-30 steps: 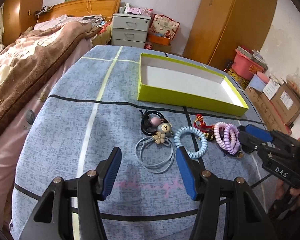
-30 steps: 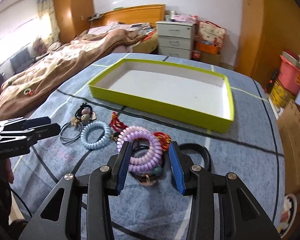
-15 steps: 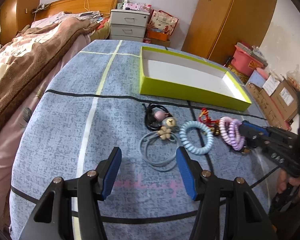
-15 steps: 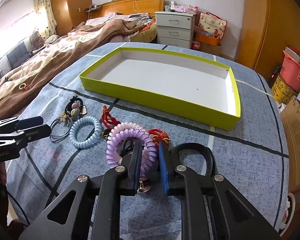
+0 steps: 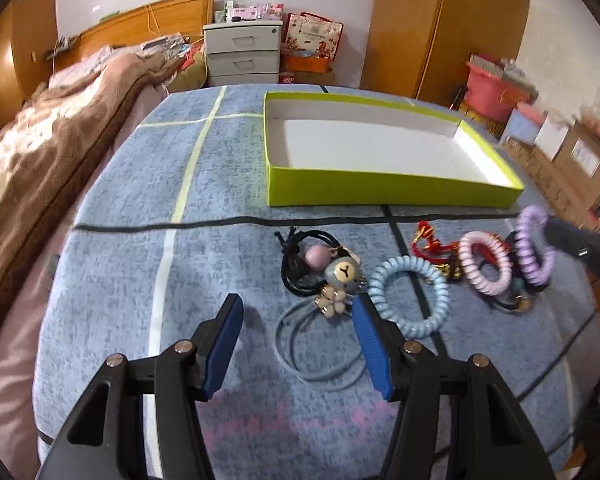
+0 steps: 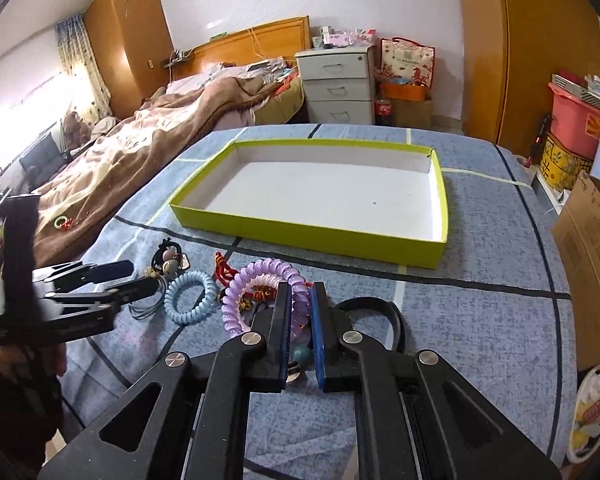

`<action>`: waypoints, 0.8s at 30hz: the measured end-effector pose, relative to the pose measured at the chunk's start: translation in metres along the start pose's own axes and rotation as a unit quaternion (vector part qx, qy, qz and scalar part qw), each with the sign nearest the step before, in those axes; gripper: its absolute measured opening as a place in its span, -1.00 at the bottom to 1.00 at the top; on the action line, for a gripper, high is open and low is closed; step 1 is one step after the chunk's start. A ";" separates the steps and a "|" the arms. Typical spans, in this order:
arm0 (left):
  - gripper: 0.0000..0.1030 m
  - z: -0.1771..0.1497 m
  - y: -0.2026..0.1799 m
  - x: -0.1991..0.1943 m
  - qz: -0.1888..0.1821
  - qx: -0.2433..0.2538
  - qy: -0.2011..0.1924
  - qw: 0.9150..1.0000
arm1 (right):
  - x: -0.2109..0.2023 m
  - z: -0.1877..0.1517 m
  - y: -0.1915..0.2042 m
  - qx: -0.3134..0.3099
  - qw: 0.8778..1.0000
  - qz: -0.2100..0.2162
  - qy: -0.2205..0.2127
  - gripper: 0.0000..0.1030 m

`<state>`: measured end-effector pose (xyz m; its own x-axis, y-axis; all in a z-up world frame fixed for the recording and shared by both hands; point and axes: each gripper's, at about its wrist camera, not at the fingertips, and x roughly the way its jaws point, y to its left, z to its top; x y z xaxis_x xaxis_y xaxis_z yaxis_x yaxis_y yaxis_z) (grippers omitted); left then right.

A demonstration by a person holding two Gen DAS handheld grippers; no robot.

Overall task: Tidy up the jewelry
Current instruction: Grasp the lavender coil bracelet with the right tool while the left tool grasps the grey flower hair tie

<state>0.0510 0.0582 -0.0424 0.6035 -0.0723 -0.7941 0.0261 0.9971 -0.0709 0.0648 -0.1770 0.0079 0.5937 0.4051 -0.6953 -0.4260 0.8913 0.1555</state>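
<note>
My right gripper (image 6: 300, 292) is shut on the purple coil hair tie (image 6: 252, 280) and tilts it up off the table; it shows lifted in the left wrist view (image 5: 530, 248). A pink coil tie (image 5: 485, 264), red cord charms (image 5: 432, 245) and a blue coil tie (image 5: 410, 298) lie on the blue cloth. My left gripper (image 5: 298, 312) is open, low over a grey cord loop (image 5: 320, 344) with bear charms (image 5: 340, 276) and black ties (image 5: 300, 256). The lime-green box (image 6: 312, 232) stands empty behind them.
A black band (image 6: 376, 312) lies right of my right gripper. The bed (image 5: 52, 120) runs along the table's left side. White drawers (image 6: 336, 84), a wardrobe and cardboard boxes (image 6: 592, 248) stand beyond the table's far and right edges.
My right gripper closed on the purple coil tie and has lifted it on edge. My left gripper moved forward toward the grey cord loop, staying open.
</note>
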 end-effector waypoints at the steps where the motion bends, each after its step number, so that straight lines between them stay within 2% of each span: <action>1: 0.14 0.000 -0.001 0.001 -0.003 0.001 0.003 1.000 | -0.002 0.000 0.000 0.001 1.000 0.002 -0.003 -0.81; 5: 0.06 -0.001 -0.001 0.003 -0.015 0.002 0.006 1.000 | -0.008 0.004 0.002 0.002 1.000 0.005 -0.011 -0.81; 10: -0.41 -0.002 -0.002 0.001 -0.020 0.002 0.004 1.000 | -0.009 0.005 0.003 0.003 1.000 0.010 -0.017 -0.81; 12: -0.50 -0.002 -0.002 0.001 -0.018 0.002 0.003 1.000 | -0.009 0.005 0.003 0.004 1.000 0.012 -0.017 -0.81; 16: -0.81 -0.003 0.003 -0.002 -0.022 -0.004 -0.001 1.000 | -0.009 0.004 0.002 0.006 1.000 0.012 -0.016 -0.81; 19: -0.92 -0.003 0.006 -0.006 -0.019 -0.010 -0.011 1.000 | -0.009 0.004 0.000 0.011 1.000 0.010 -0.016 -0.81; 24: -0.92 -0.002 0.009 -0.017 -0.022 -0.015 -0.026 0.999 | -0.011 0.004 -0.001 0.013 1.000 0.012 -0.020 -0.81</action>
<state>0.0393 0.0684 -0.0311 0.6435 -0.1137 -0.7569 0.0295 0.9918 -0.1240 0.0612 -0.1813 0.0183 0.6104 0.4337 -0.6629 -0.4225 0.8861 0.1907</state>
